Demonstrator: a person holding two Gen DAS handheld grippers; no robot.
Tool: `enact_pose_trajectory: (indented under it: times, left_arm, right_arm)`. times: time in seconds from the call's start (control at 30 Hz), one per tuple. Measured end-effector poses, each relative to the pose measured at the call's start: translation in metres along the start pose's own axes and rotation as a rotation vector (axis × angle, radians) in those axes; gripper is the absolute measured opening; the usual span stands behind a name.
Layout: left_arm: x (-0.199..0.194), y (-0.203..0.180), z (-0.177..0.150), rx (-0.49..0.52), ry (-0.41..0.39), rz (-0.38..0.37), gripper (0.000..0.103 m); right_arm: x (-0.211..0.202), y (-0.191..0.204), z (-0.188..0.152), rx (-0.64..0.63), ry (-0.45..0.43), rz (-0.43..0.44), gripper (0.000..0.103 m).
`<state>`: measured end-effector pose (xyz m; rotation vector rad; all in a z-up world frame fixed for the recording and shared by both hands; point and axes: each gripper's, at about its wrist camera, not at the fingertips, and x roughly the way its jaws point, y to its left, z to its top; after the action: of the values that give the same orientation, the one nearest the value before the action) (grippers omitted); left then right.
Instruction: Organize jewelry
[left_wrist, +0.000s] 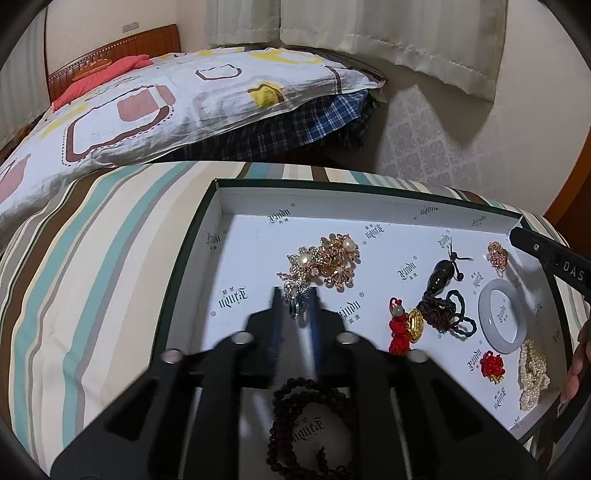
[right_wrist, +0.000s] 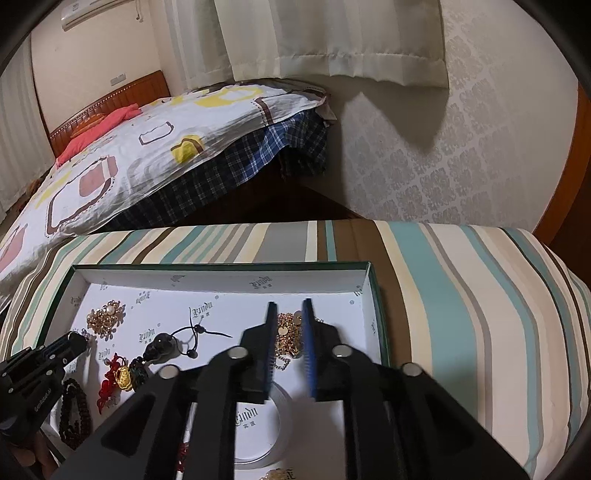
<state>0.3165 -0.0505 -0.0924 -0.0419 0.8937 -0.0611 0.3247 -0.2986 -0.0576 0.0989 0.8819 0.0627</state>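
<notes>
A green-rimmed box (left_wrist: 218, 206) with a white lining holds the jewelry. My left gripper (left_wrist: 295, 291) points down into it, and a small silver brooch (left_wrist: 295, 300) lies between its slightly parted fingers. A gold floral brooch with pearls (left_wrist: 328, 260) lies just beyond. My right gripper (right_wrist: 289, 303) stands near the box's right wall. Its jaws are a little apart around a small gold brooch (right_wrist: 288, 332), with a gap showing on each side. A pale jade bangle (left_wrist: 487, 325) lies under the right gripper, partly hidden in the right wrist view.
Also in the box are a dark gourd pendant on a cord (left_wrist: 439, 280), a red tassel with a gold charm (left_wrist: 399, 328), a red knot (left_wrist: 491, 363), a pearl strand (left_wrist: 532, 373) and dark wooden beads (left_wrist: 295, 398). The box sits on striped bedding (right_wrist: 461, 295), with a patterned quilt (left_wrist: 166, 110) behind.
</notes>
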Motion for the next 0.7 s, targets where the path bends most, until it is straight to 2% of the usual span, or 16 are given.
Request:
enact_pose_trajectory:
  times: [0.03,0.07,0.27,0.33,0.43,0.5,0.7]
  left_arm:
    - [-0.001,0.0,0.0,-0.001,-0.006,0.002,0.034]
    - [-0.002,0.0,0.001,0.001,-0.013,0.005,0.038]
    - [-0.002,-0.001,0.003,0.002,-0.008,0.004,0.044]
    - [-0.004,0.0,0.003,-0.004,-0.012,-0.001,0.052]
    - [-0.005,-0.001,0.005,-0.006,-0.015,-0.008,0.059]
    - [-0.007,-0.002,0.006,-0.007,-0.017,-0.011,0.063]
    - [-0.013,-0.006,0.01,-0.001,-0.042,-0.004,0.081]
  right_arm:
    - [0.0,0.0,0.0,0.001,-0.001,-0.001,0.025]
    - [-0.001,0.0,0.0,0.002,-0.003,-0.001,0.029]
    - [-0.003,0.001,-0.001,0.0,-0.014,-0.009,0.046]
    - [-0.004,0.001,-0.001,-0.001,-0.021,-0.013,0.051]
    - [-0.005,0.001,0.0,-0.003,-0.029,-0.016,0.056]
    - [-0.006,0.001,0.0,-0.005,-0.033,-0.018,0.064]
    - [-0.012,0.003,-0.002,-0.011,-0.064,-0.023,0.079]
